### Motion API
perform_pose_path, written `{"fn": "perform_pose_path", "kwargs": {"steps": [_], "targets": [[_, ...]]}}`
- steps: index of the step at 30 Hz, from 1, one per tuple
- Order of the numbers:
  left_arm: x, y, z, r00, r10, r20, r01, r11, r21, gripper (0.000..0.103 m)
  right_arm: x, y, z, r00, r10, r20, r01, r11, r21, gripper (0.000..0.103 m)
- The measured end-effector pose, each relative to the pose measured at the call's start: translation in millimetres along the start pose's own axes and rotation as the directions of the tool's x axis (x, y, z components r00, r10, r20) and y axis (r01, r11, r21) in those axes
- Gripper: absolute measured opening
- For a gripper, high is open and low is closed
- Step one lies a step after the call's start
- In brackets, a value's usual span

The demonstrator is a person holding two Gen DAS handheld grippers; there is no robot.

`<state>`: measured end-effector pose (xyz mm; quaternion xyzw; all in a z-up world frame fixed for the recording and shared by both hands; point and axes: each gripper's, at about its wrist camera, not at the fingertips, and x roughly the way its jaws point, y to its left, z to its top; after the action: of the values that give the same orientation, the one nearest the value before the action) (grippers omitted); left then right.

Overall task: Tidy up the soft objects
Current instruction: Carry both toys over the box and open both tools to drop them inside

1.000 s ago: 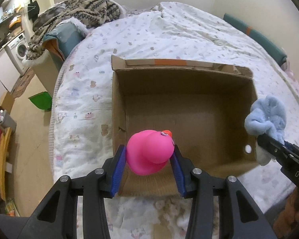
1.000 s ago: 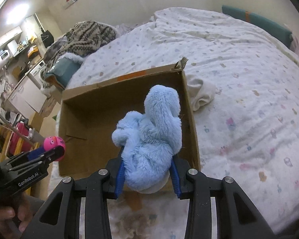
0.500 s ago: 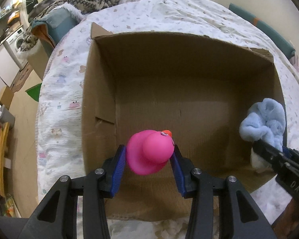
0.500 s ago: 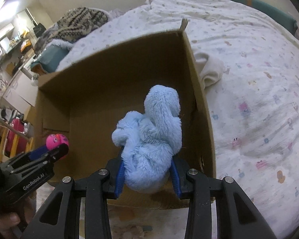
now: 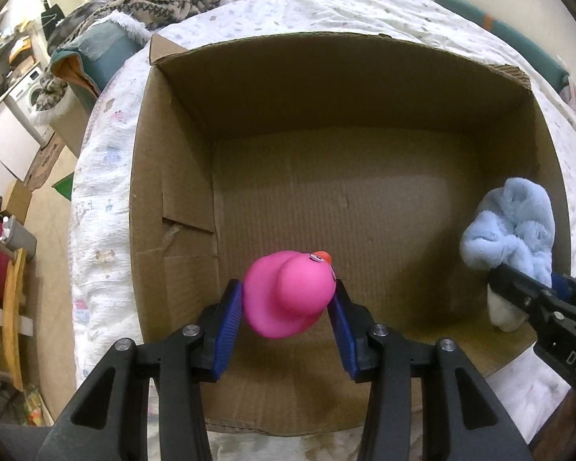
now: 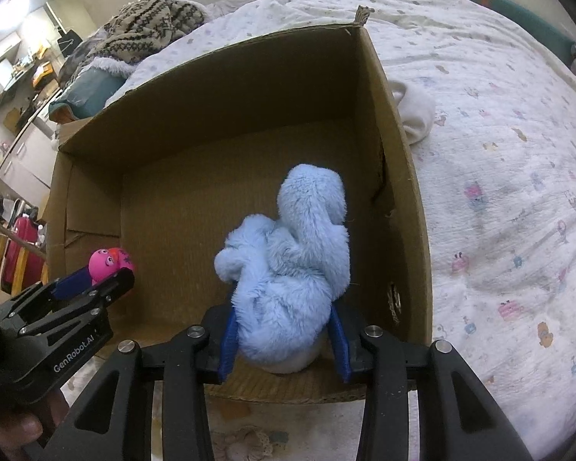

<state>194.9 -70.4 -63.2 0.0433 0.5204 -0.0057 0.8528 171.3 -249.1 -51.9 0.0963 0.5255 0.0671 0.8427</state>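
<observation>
Cardboard box [image 5: 338, 207] sits open-topped on the bed [image 6: 499, 176], its floor bare, so it reads as the place where the soft things are meant to end up. The left tool [image 5: 286, 303] pinches a pink rubber duck [image 5: 288, 294] by its flanks between blue pads, beak pointing away, and hangs over the near left part of the box floor. The right tool [image 6: 284, 320] pinches a pale blue plush toy [image 6: 288, 269] low on its body, so the fluffy bulk stands above the pads; it hangs just inside the right wall of the box. Each toy is held at its widest soft part, which likely keeps it from slipping while it is carried. Both tools tilt steeply downward into the opening, side by side and well apart, probably so the two toys land in separate spots. Neither toy looks to be resting on the cardboard yet. A white cloth [image 6: 414, 115] lies on the bed outside the right wall.
</observation>
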Motion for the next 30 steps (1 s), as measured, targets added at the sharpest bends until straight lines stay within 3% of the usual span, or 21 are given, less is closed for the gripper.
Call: {"fn": "perform_pose_path", "kwargs": {"steps": [18, 21, 24, 30], "targets": [[-6.7, 0.7, -1.5, 1.000, -0.008, -0.014, 0.008, 1.000, -0.016, 0.042, -6.0, -5.4, 4.7, 0.998, 0.067, 0.008, -0.067, 0.997, 0.035, 0.052], [-7.6, -0.9, -1.0, 0.999, -0.022, -0.026, 0.022, 1.000, 0.000, 0.054, -10.3, -7.7, 4.7, 0.997, 0.069, 0.026, -0.070, 0.997, 0.038, 0.052], [-11.3, -5.0, -2.0, 1.000, 0.004, -0.012, -0.004, 1.000, 0.018, 0.071, -12.6, -10.5, 6.4, 0.997, 0.068, 0.037, -0.069, 0.996, 0.050, 0.062], [-16.4, -6.2, -1.5, 1.000, 0.004, -0.005, -0.004, 1.000, 0.005, 0.071, -16.5, -12.1, 8.6, 0.997, 0.057, 0.051, -0.059, 0.997, 0.054, 0.070]]}}
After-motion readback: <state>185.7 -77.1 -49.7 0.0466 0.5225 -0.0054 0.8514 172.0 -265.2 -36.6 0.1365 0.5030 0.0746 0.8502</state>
